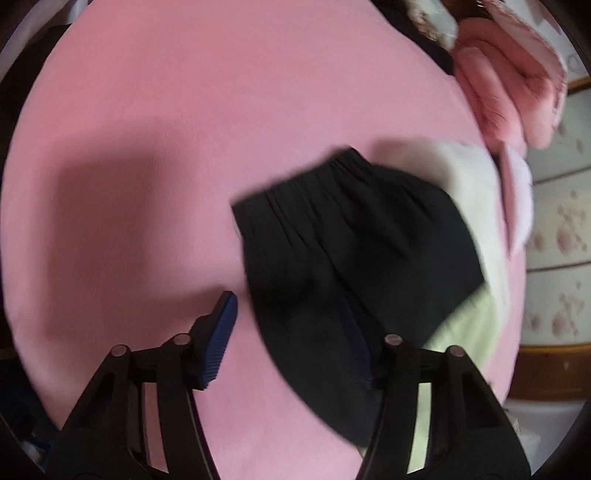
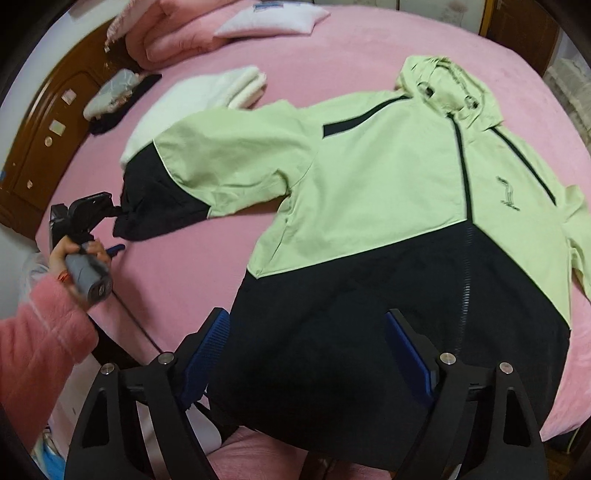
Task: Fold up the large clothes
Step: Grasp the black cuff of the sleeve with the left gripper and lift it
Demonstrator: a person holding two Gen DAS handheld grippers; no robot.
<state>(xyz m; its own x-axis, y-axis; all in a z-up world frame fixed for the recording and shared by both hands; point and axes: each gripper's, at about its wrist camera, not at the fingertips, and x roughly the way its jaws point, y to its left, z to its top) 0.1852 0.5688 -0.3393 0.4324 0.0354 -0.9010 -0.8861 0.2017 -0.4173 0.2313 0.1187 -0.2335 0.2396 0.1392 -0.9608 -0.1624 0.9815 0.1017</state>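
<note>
A light-green and black hooded jacket (image 2: 388,192) lies spread face up on the pink bed (image 2: 207,258), hood at the far right. Its left sleeve reaches toward my left gripper (image 2: 118,229), whose open jaws sit at the black cuff (image 2: 147,210). In the left wrist view the black cuff (image 1: 351,258) lies between and ahead of the open blue-padded fingers (image 1: 221,332), blurred by motion. My right gripper (image 2: 306,354) is open and hovers over the jacket's black hem (image 2: 332,332), holding nothing.
A folded white garment (image 2: 207,92) lies beyond the sleeve. Pink quilts (image 2: 166,40) and a white pillow (image 2: 273,18) are at the bed's far side. A small pile of clothes (image 2: 114,96) sits by the wooden headboard (image 2: 40,147).
</note>
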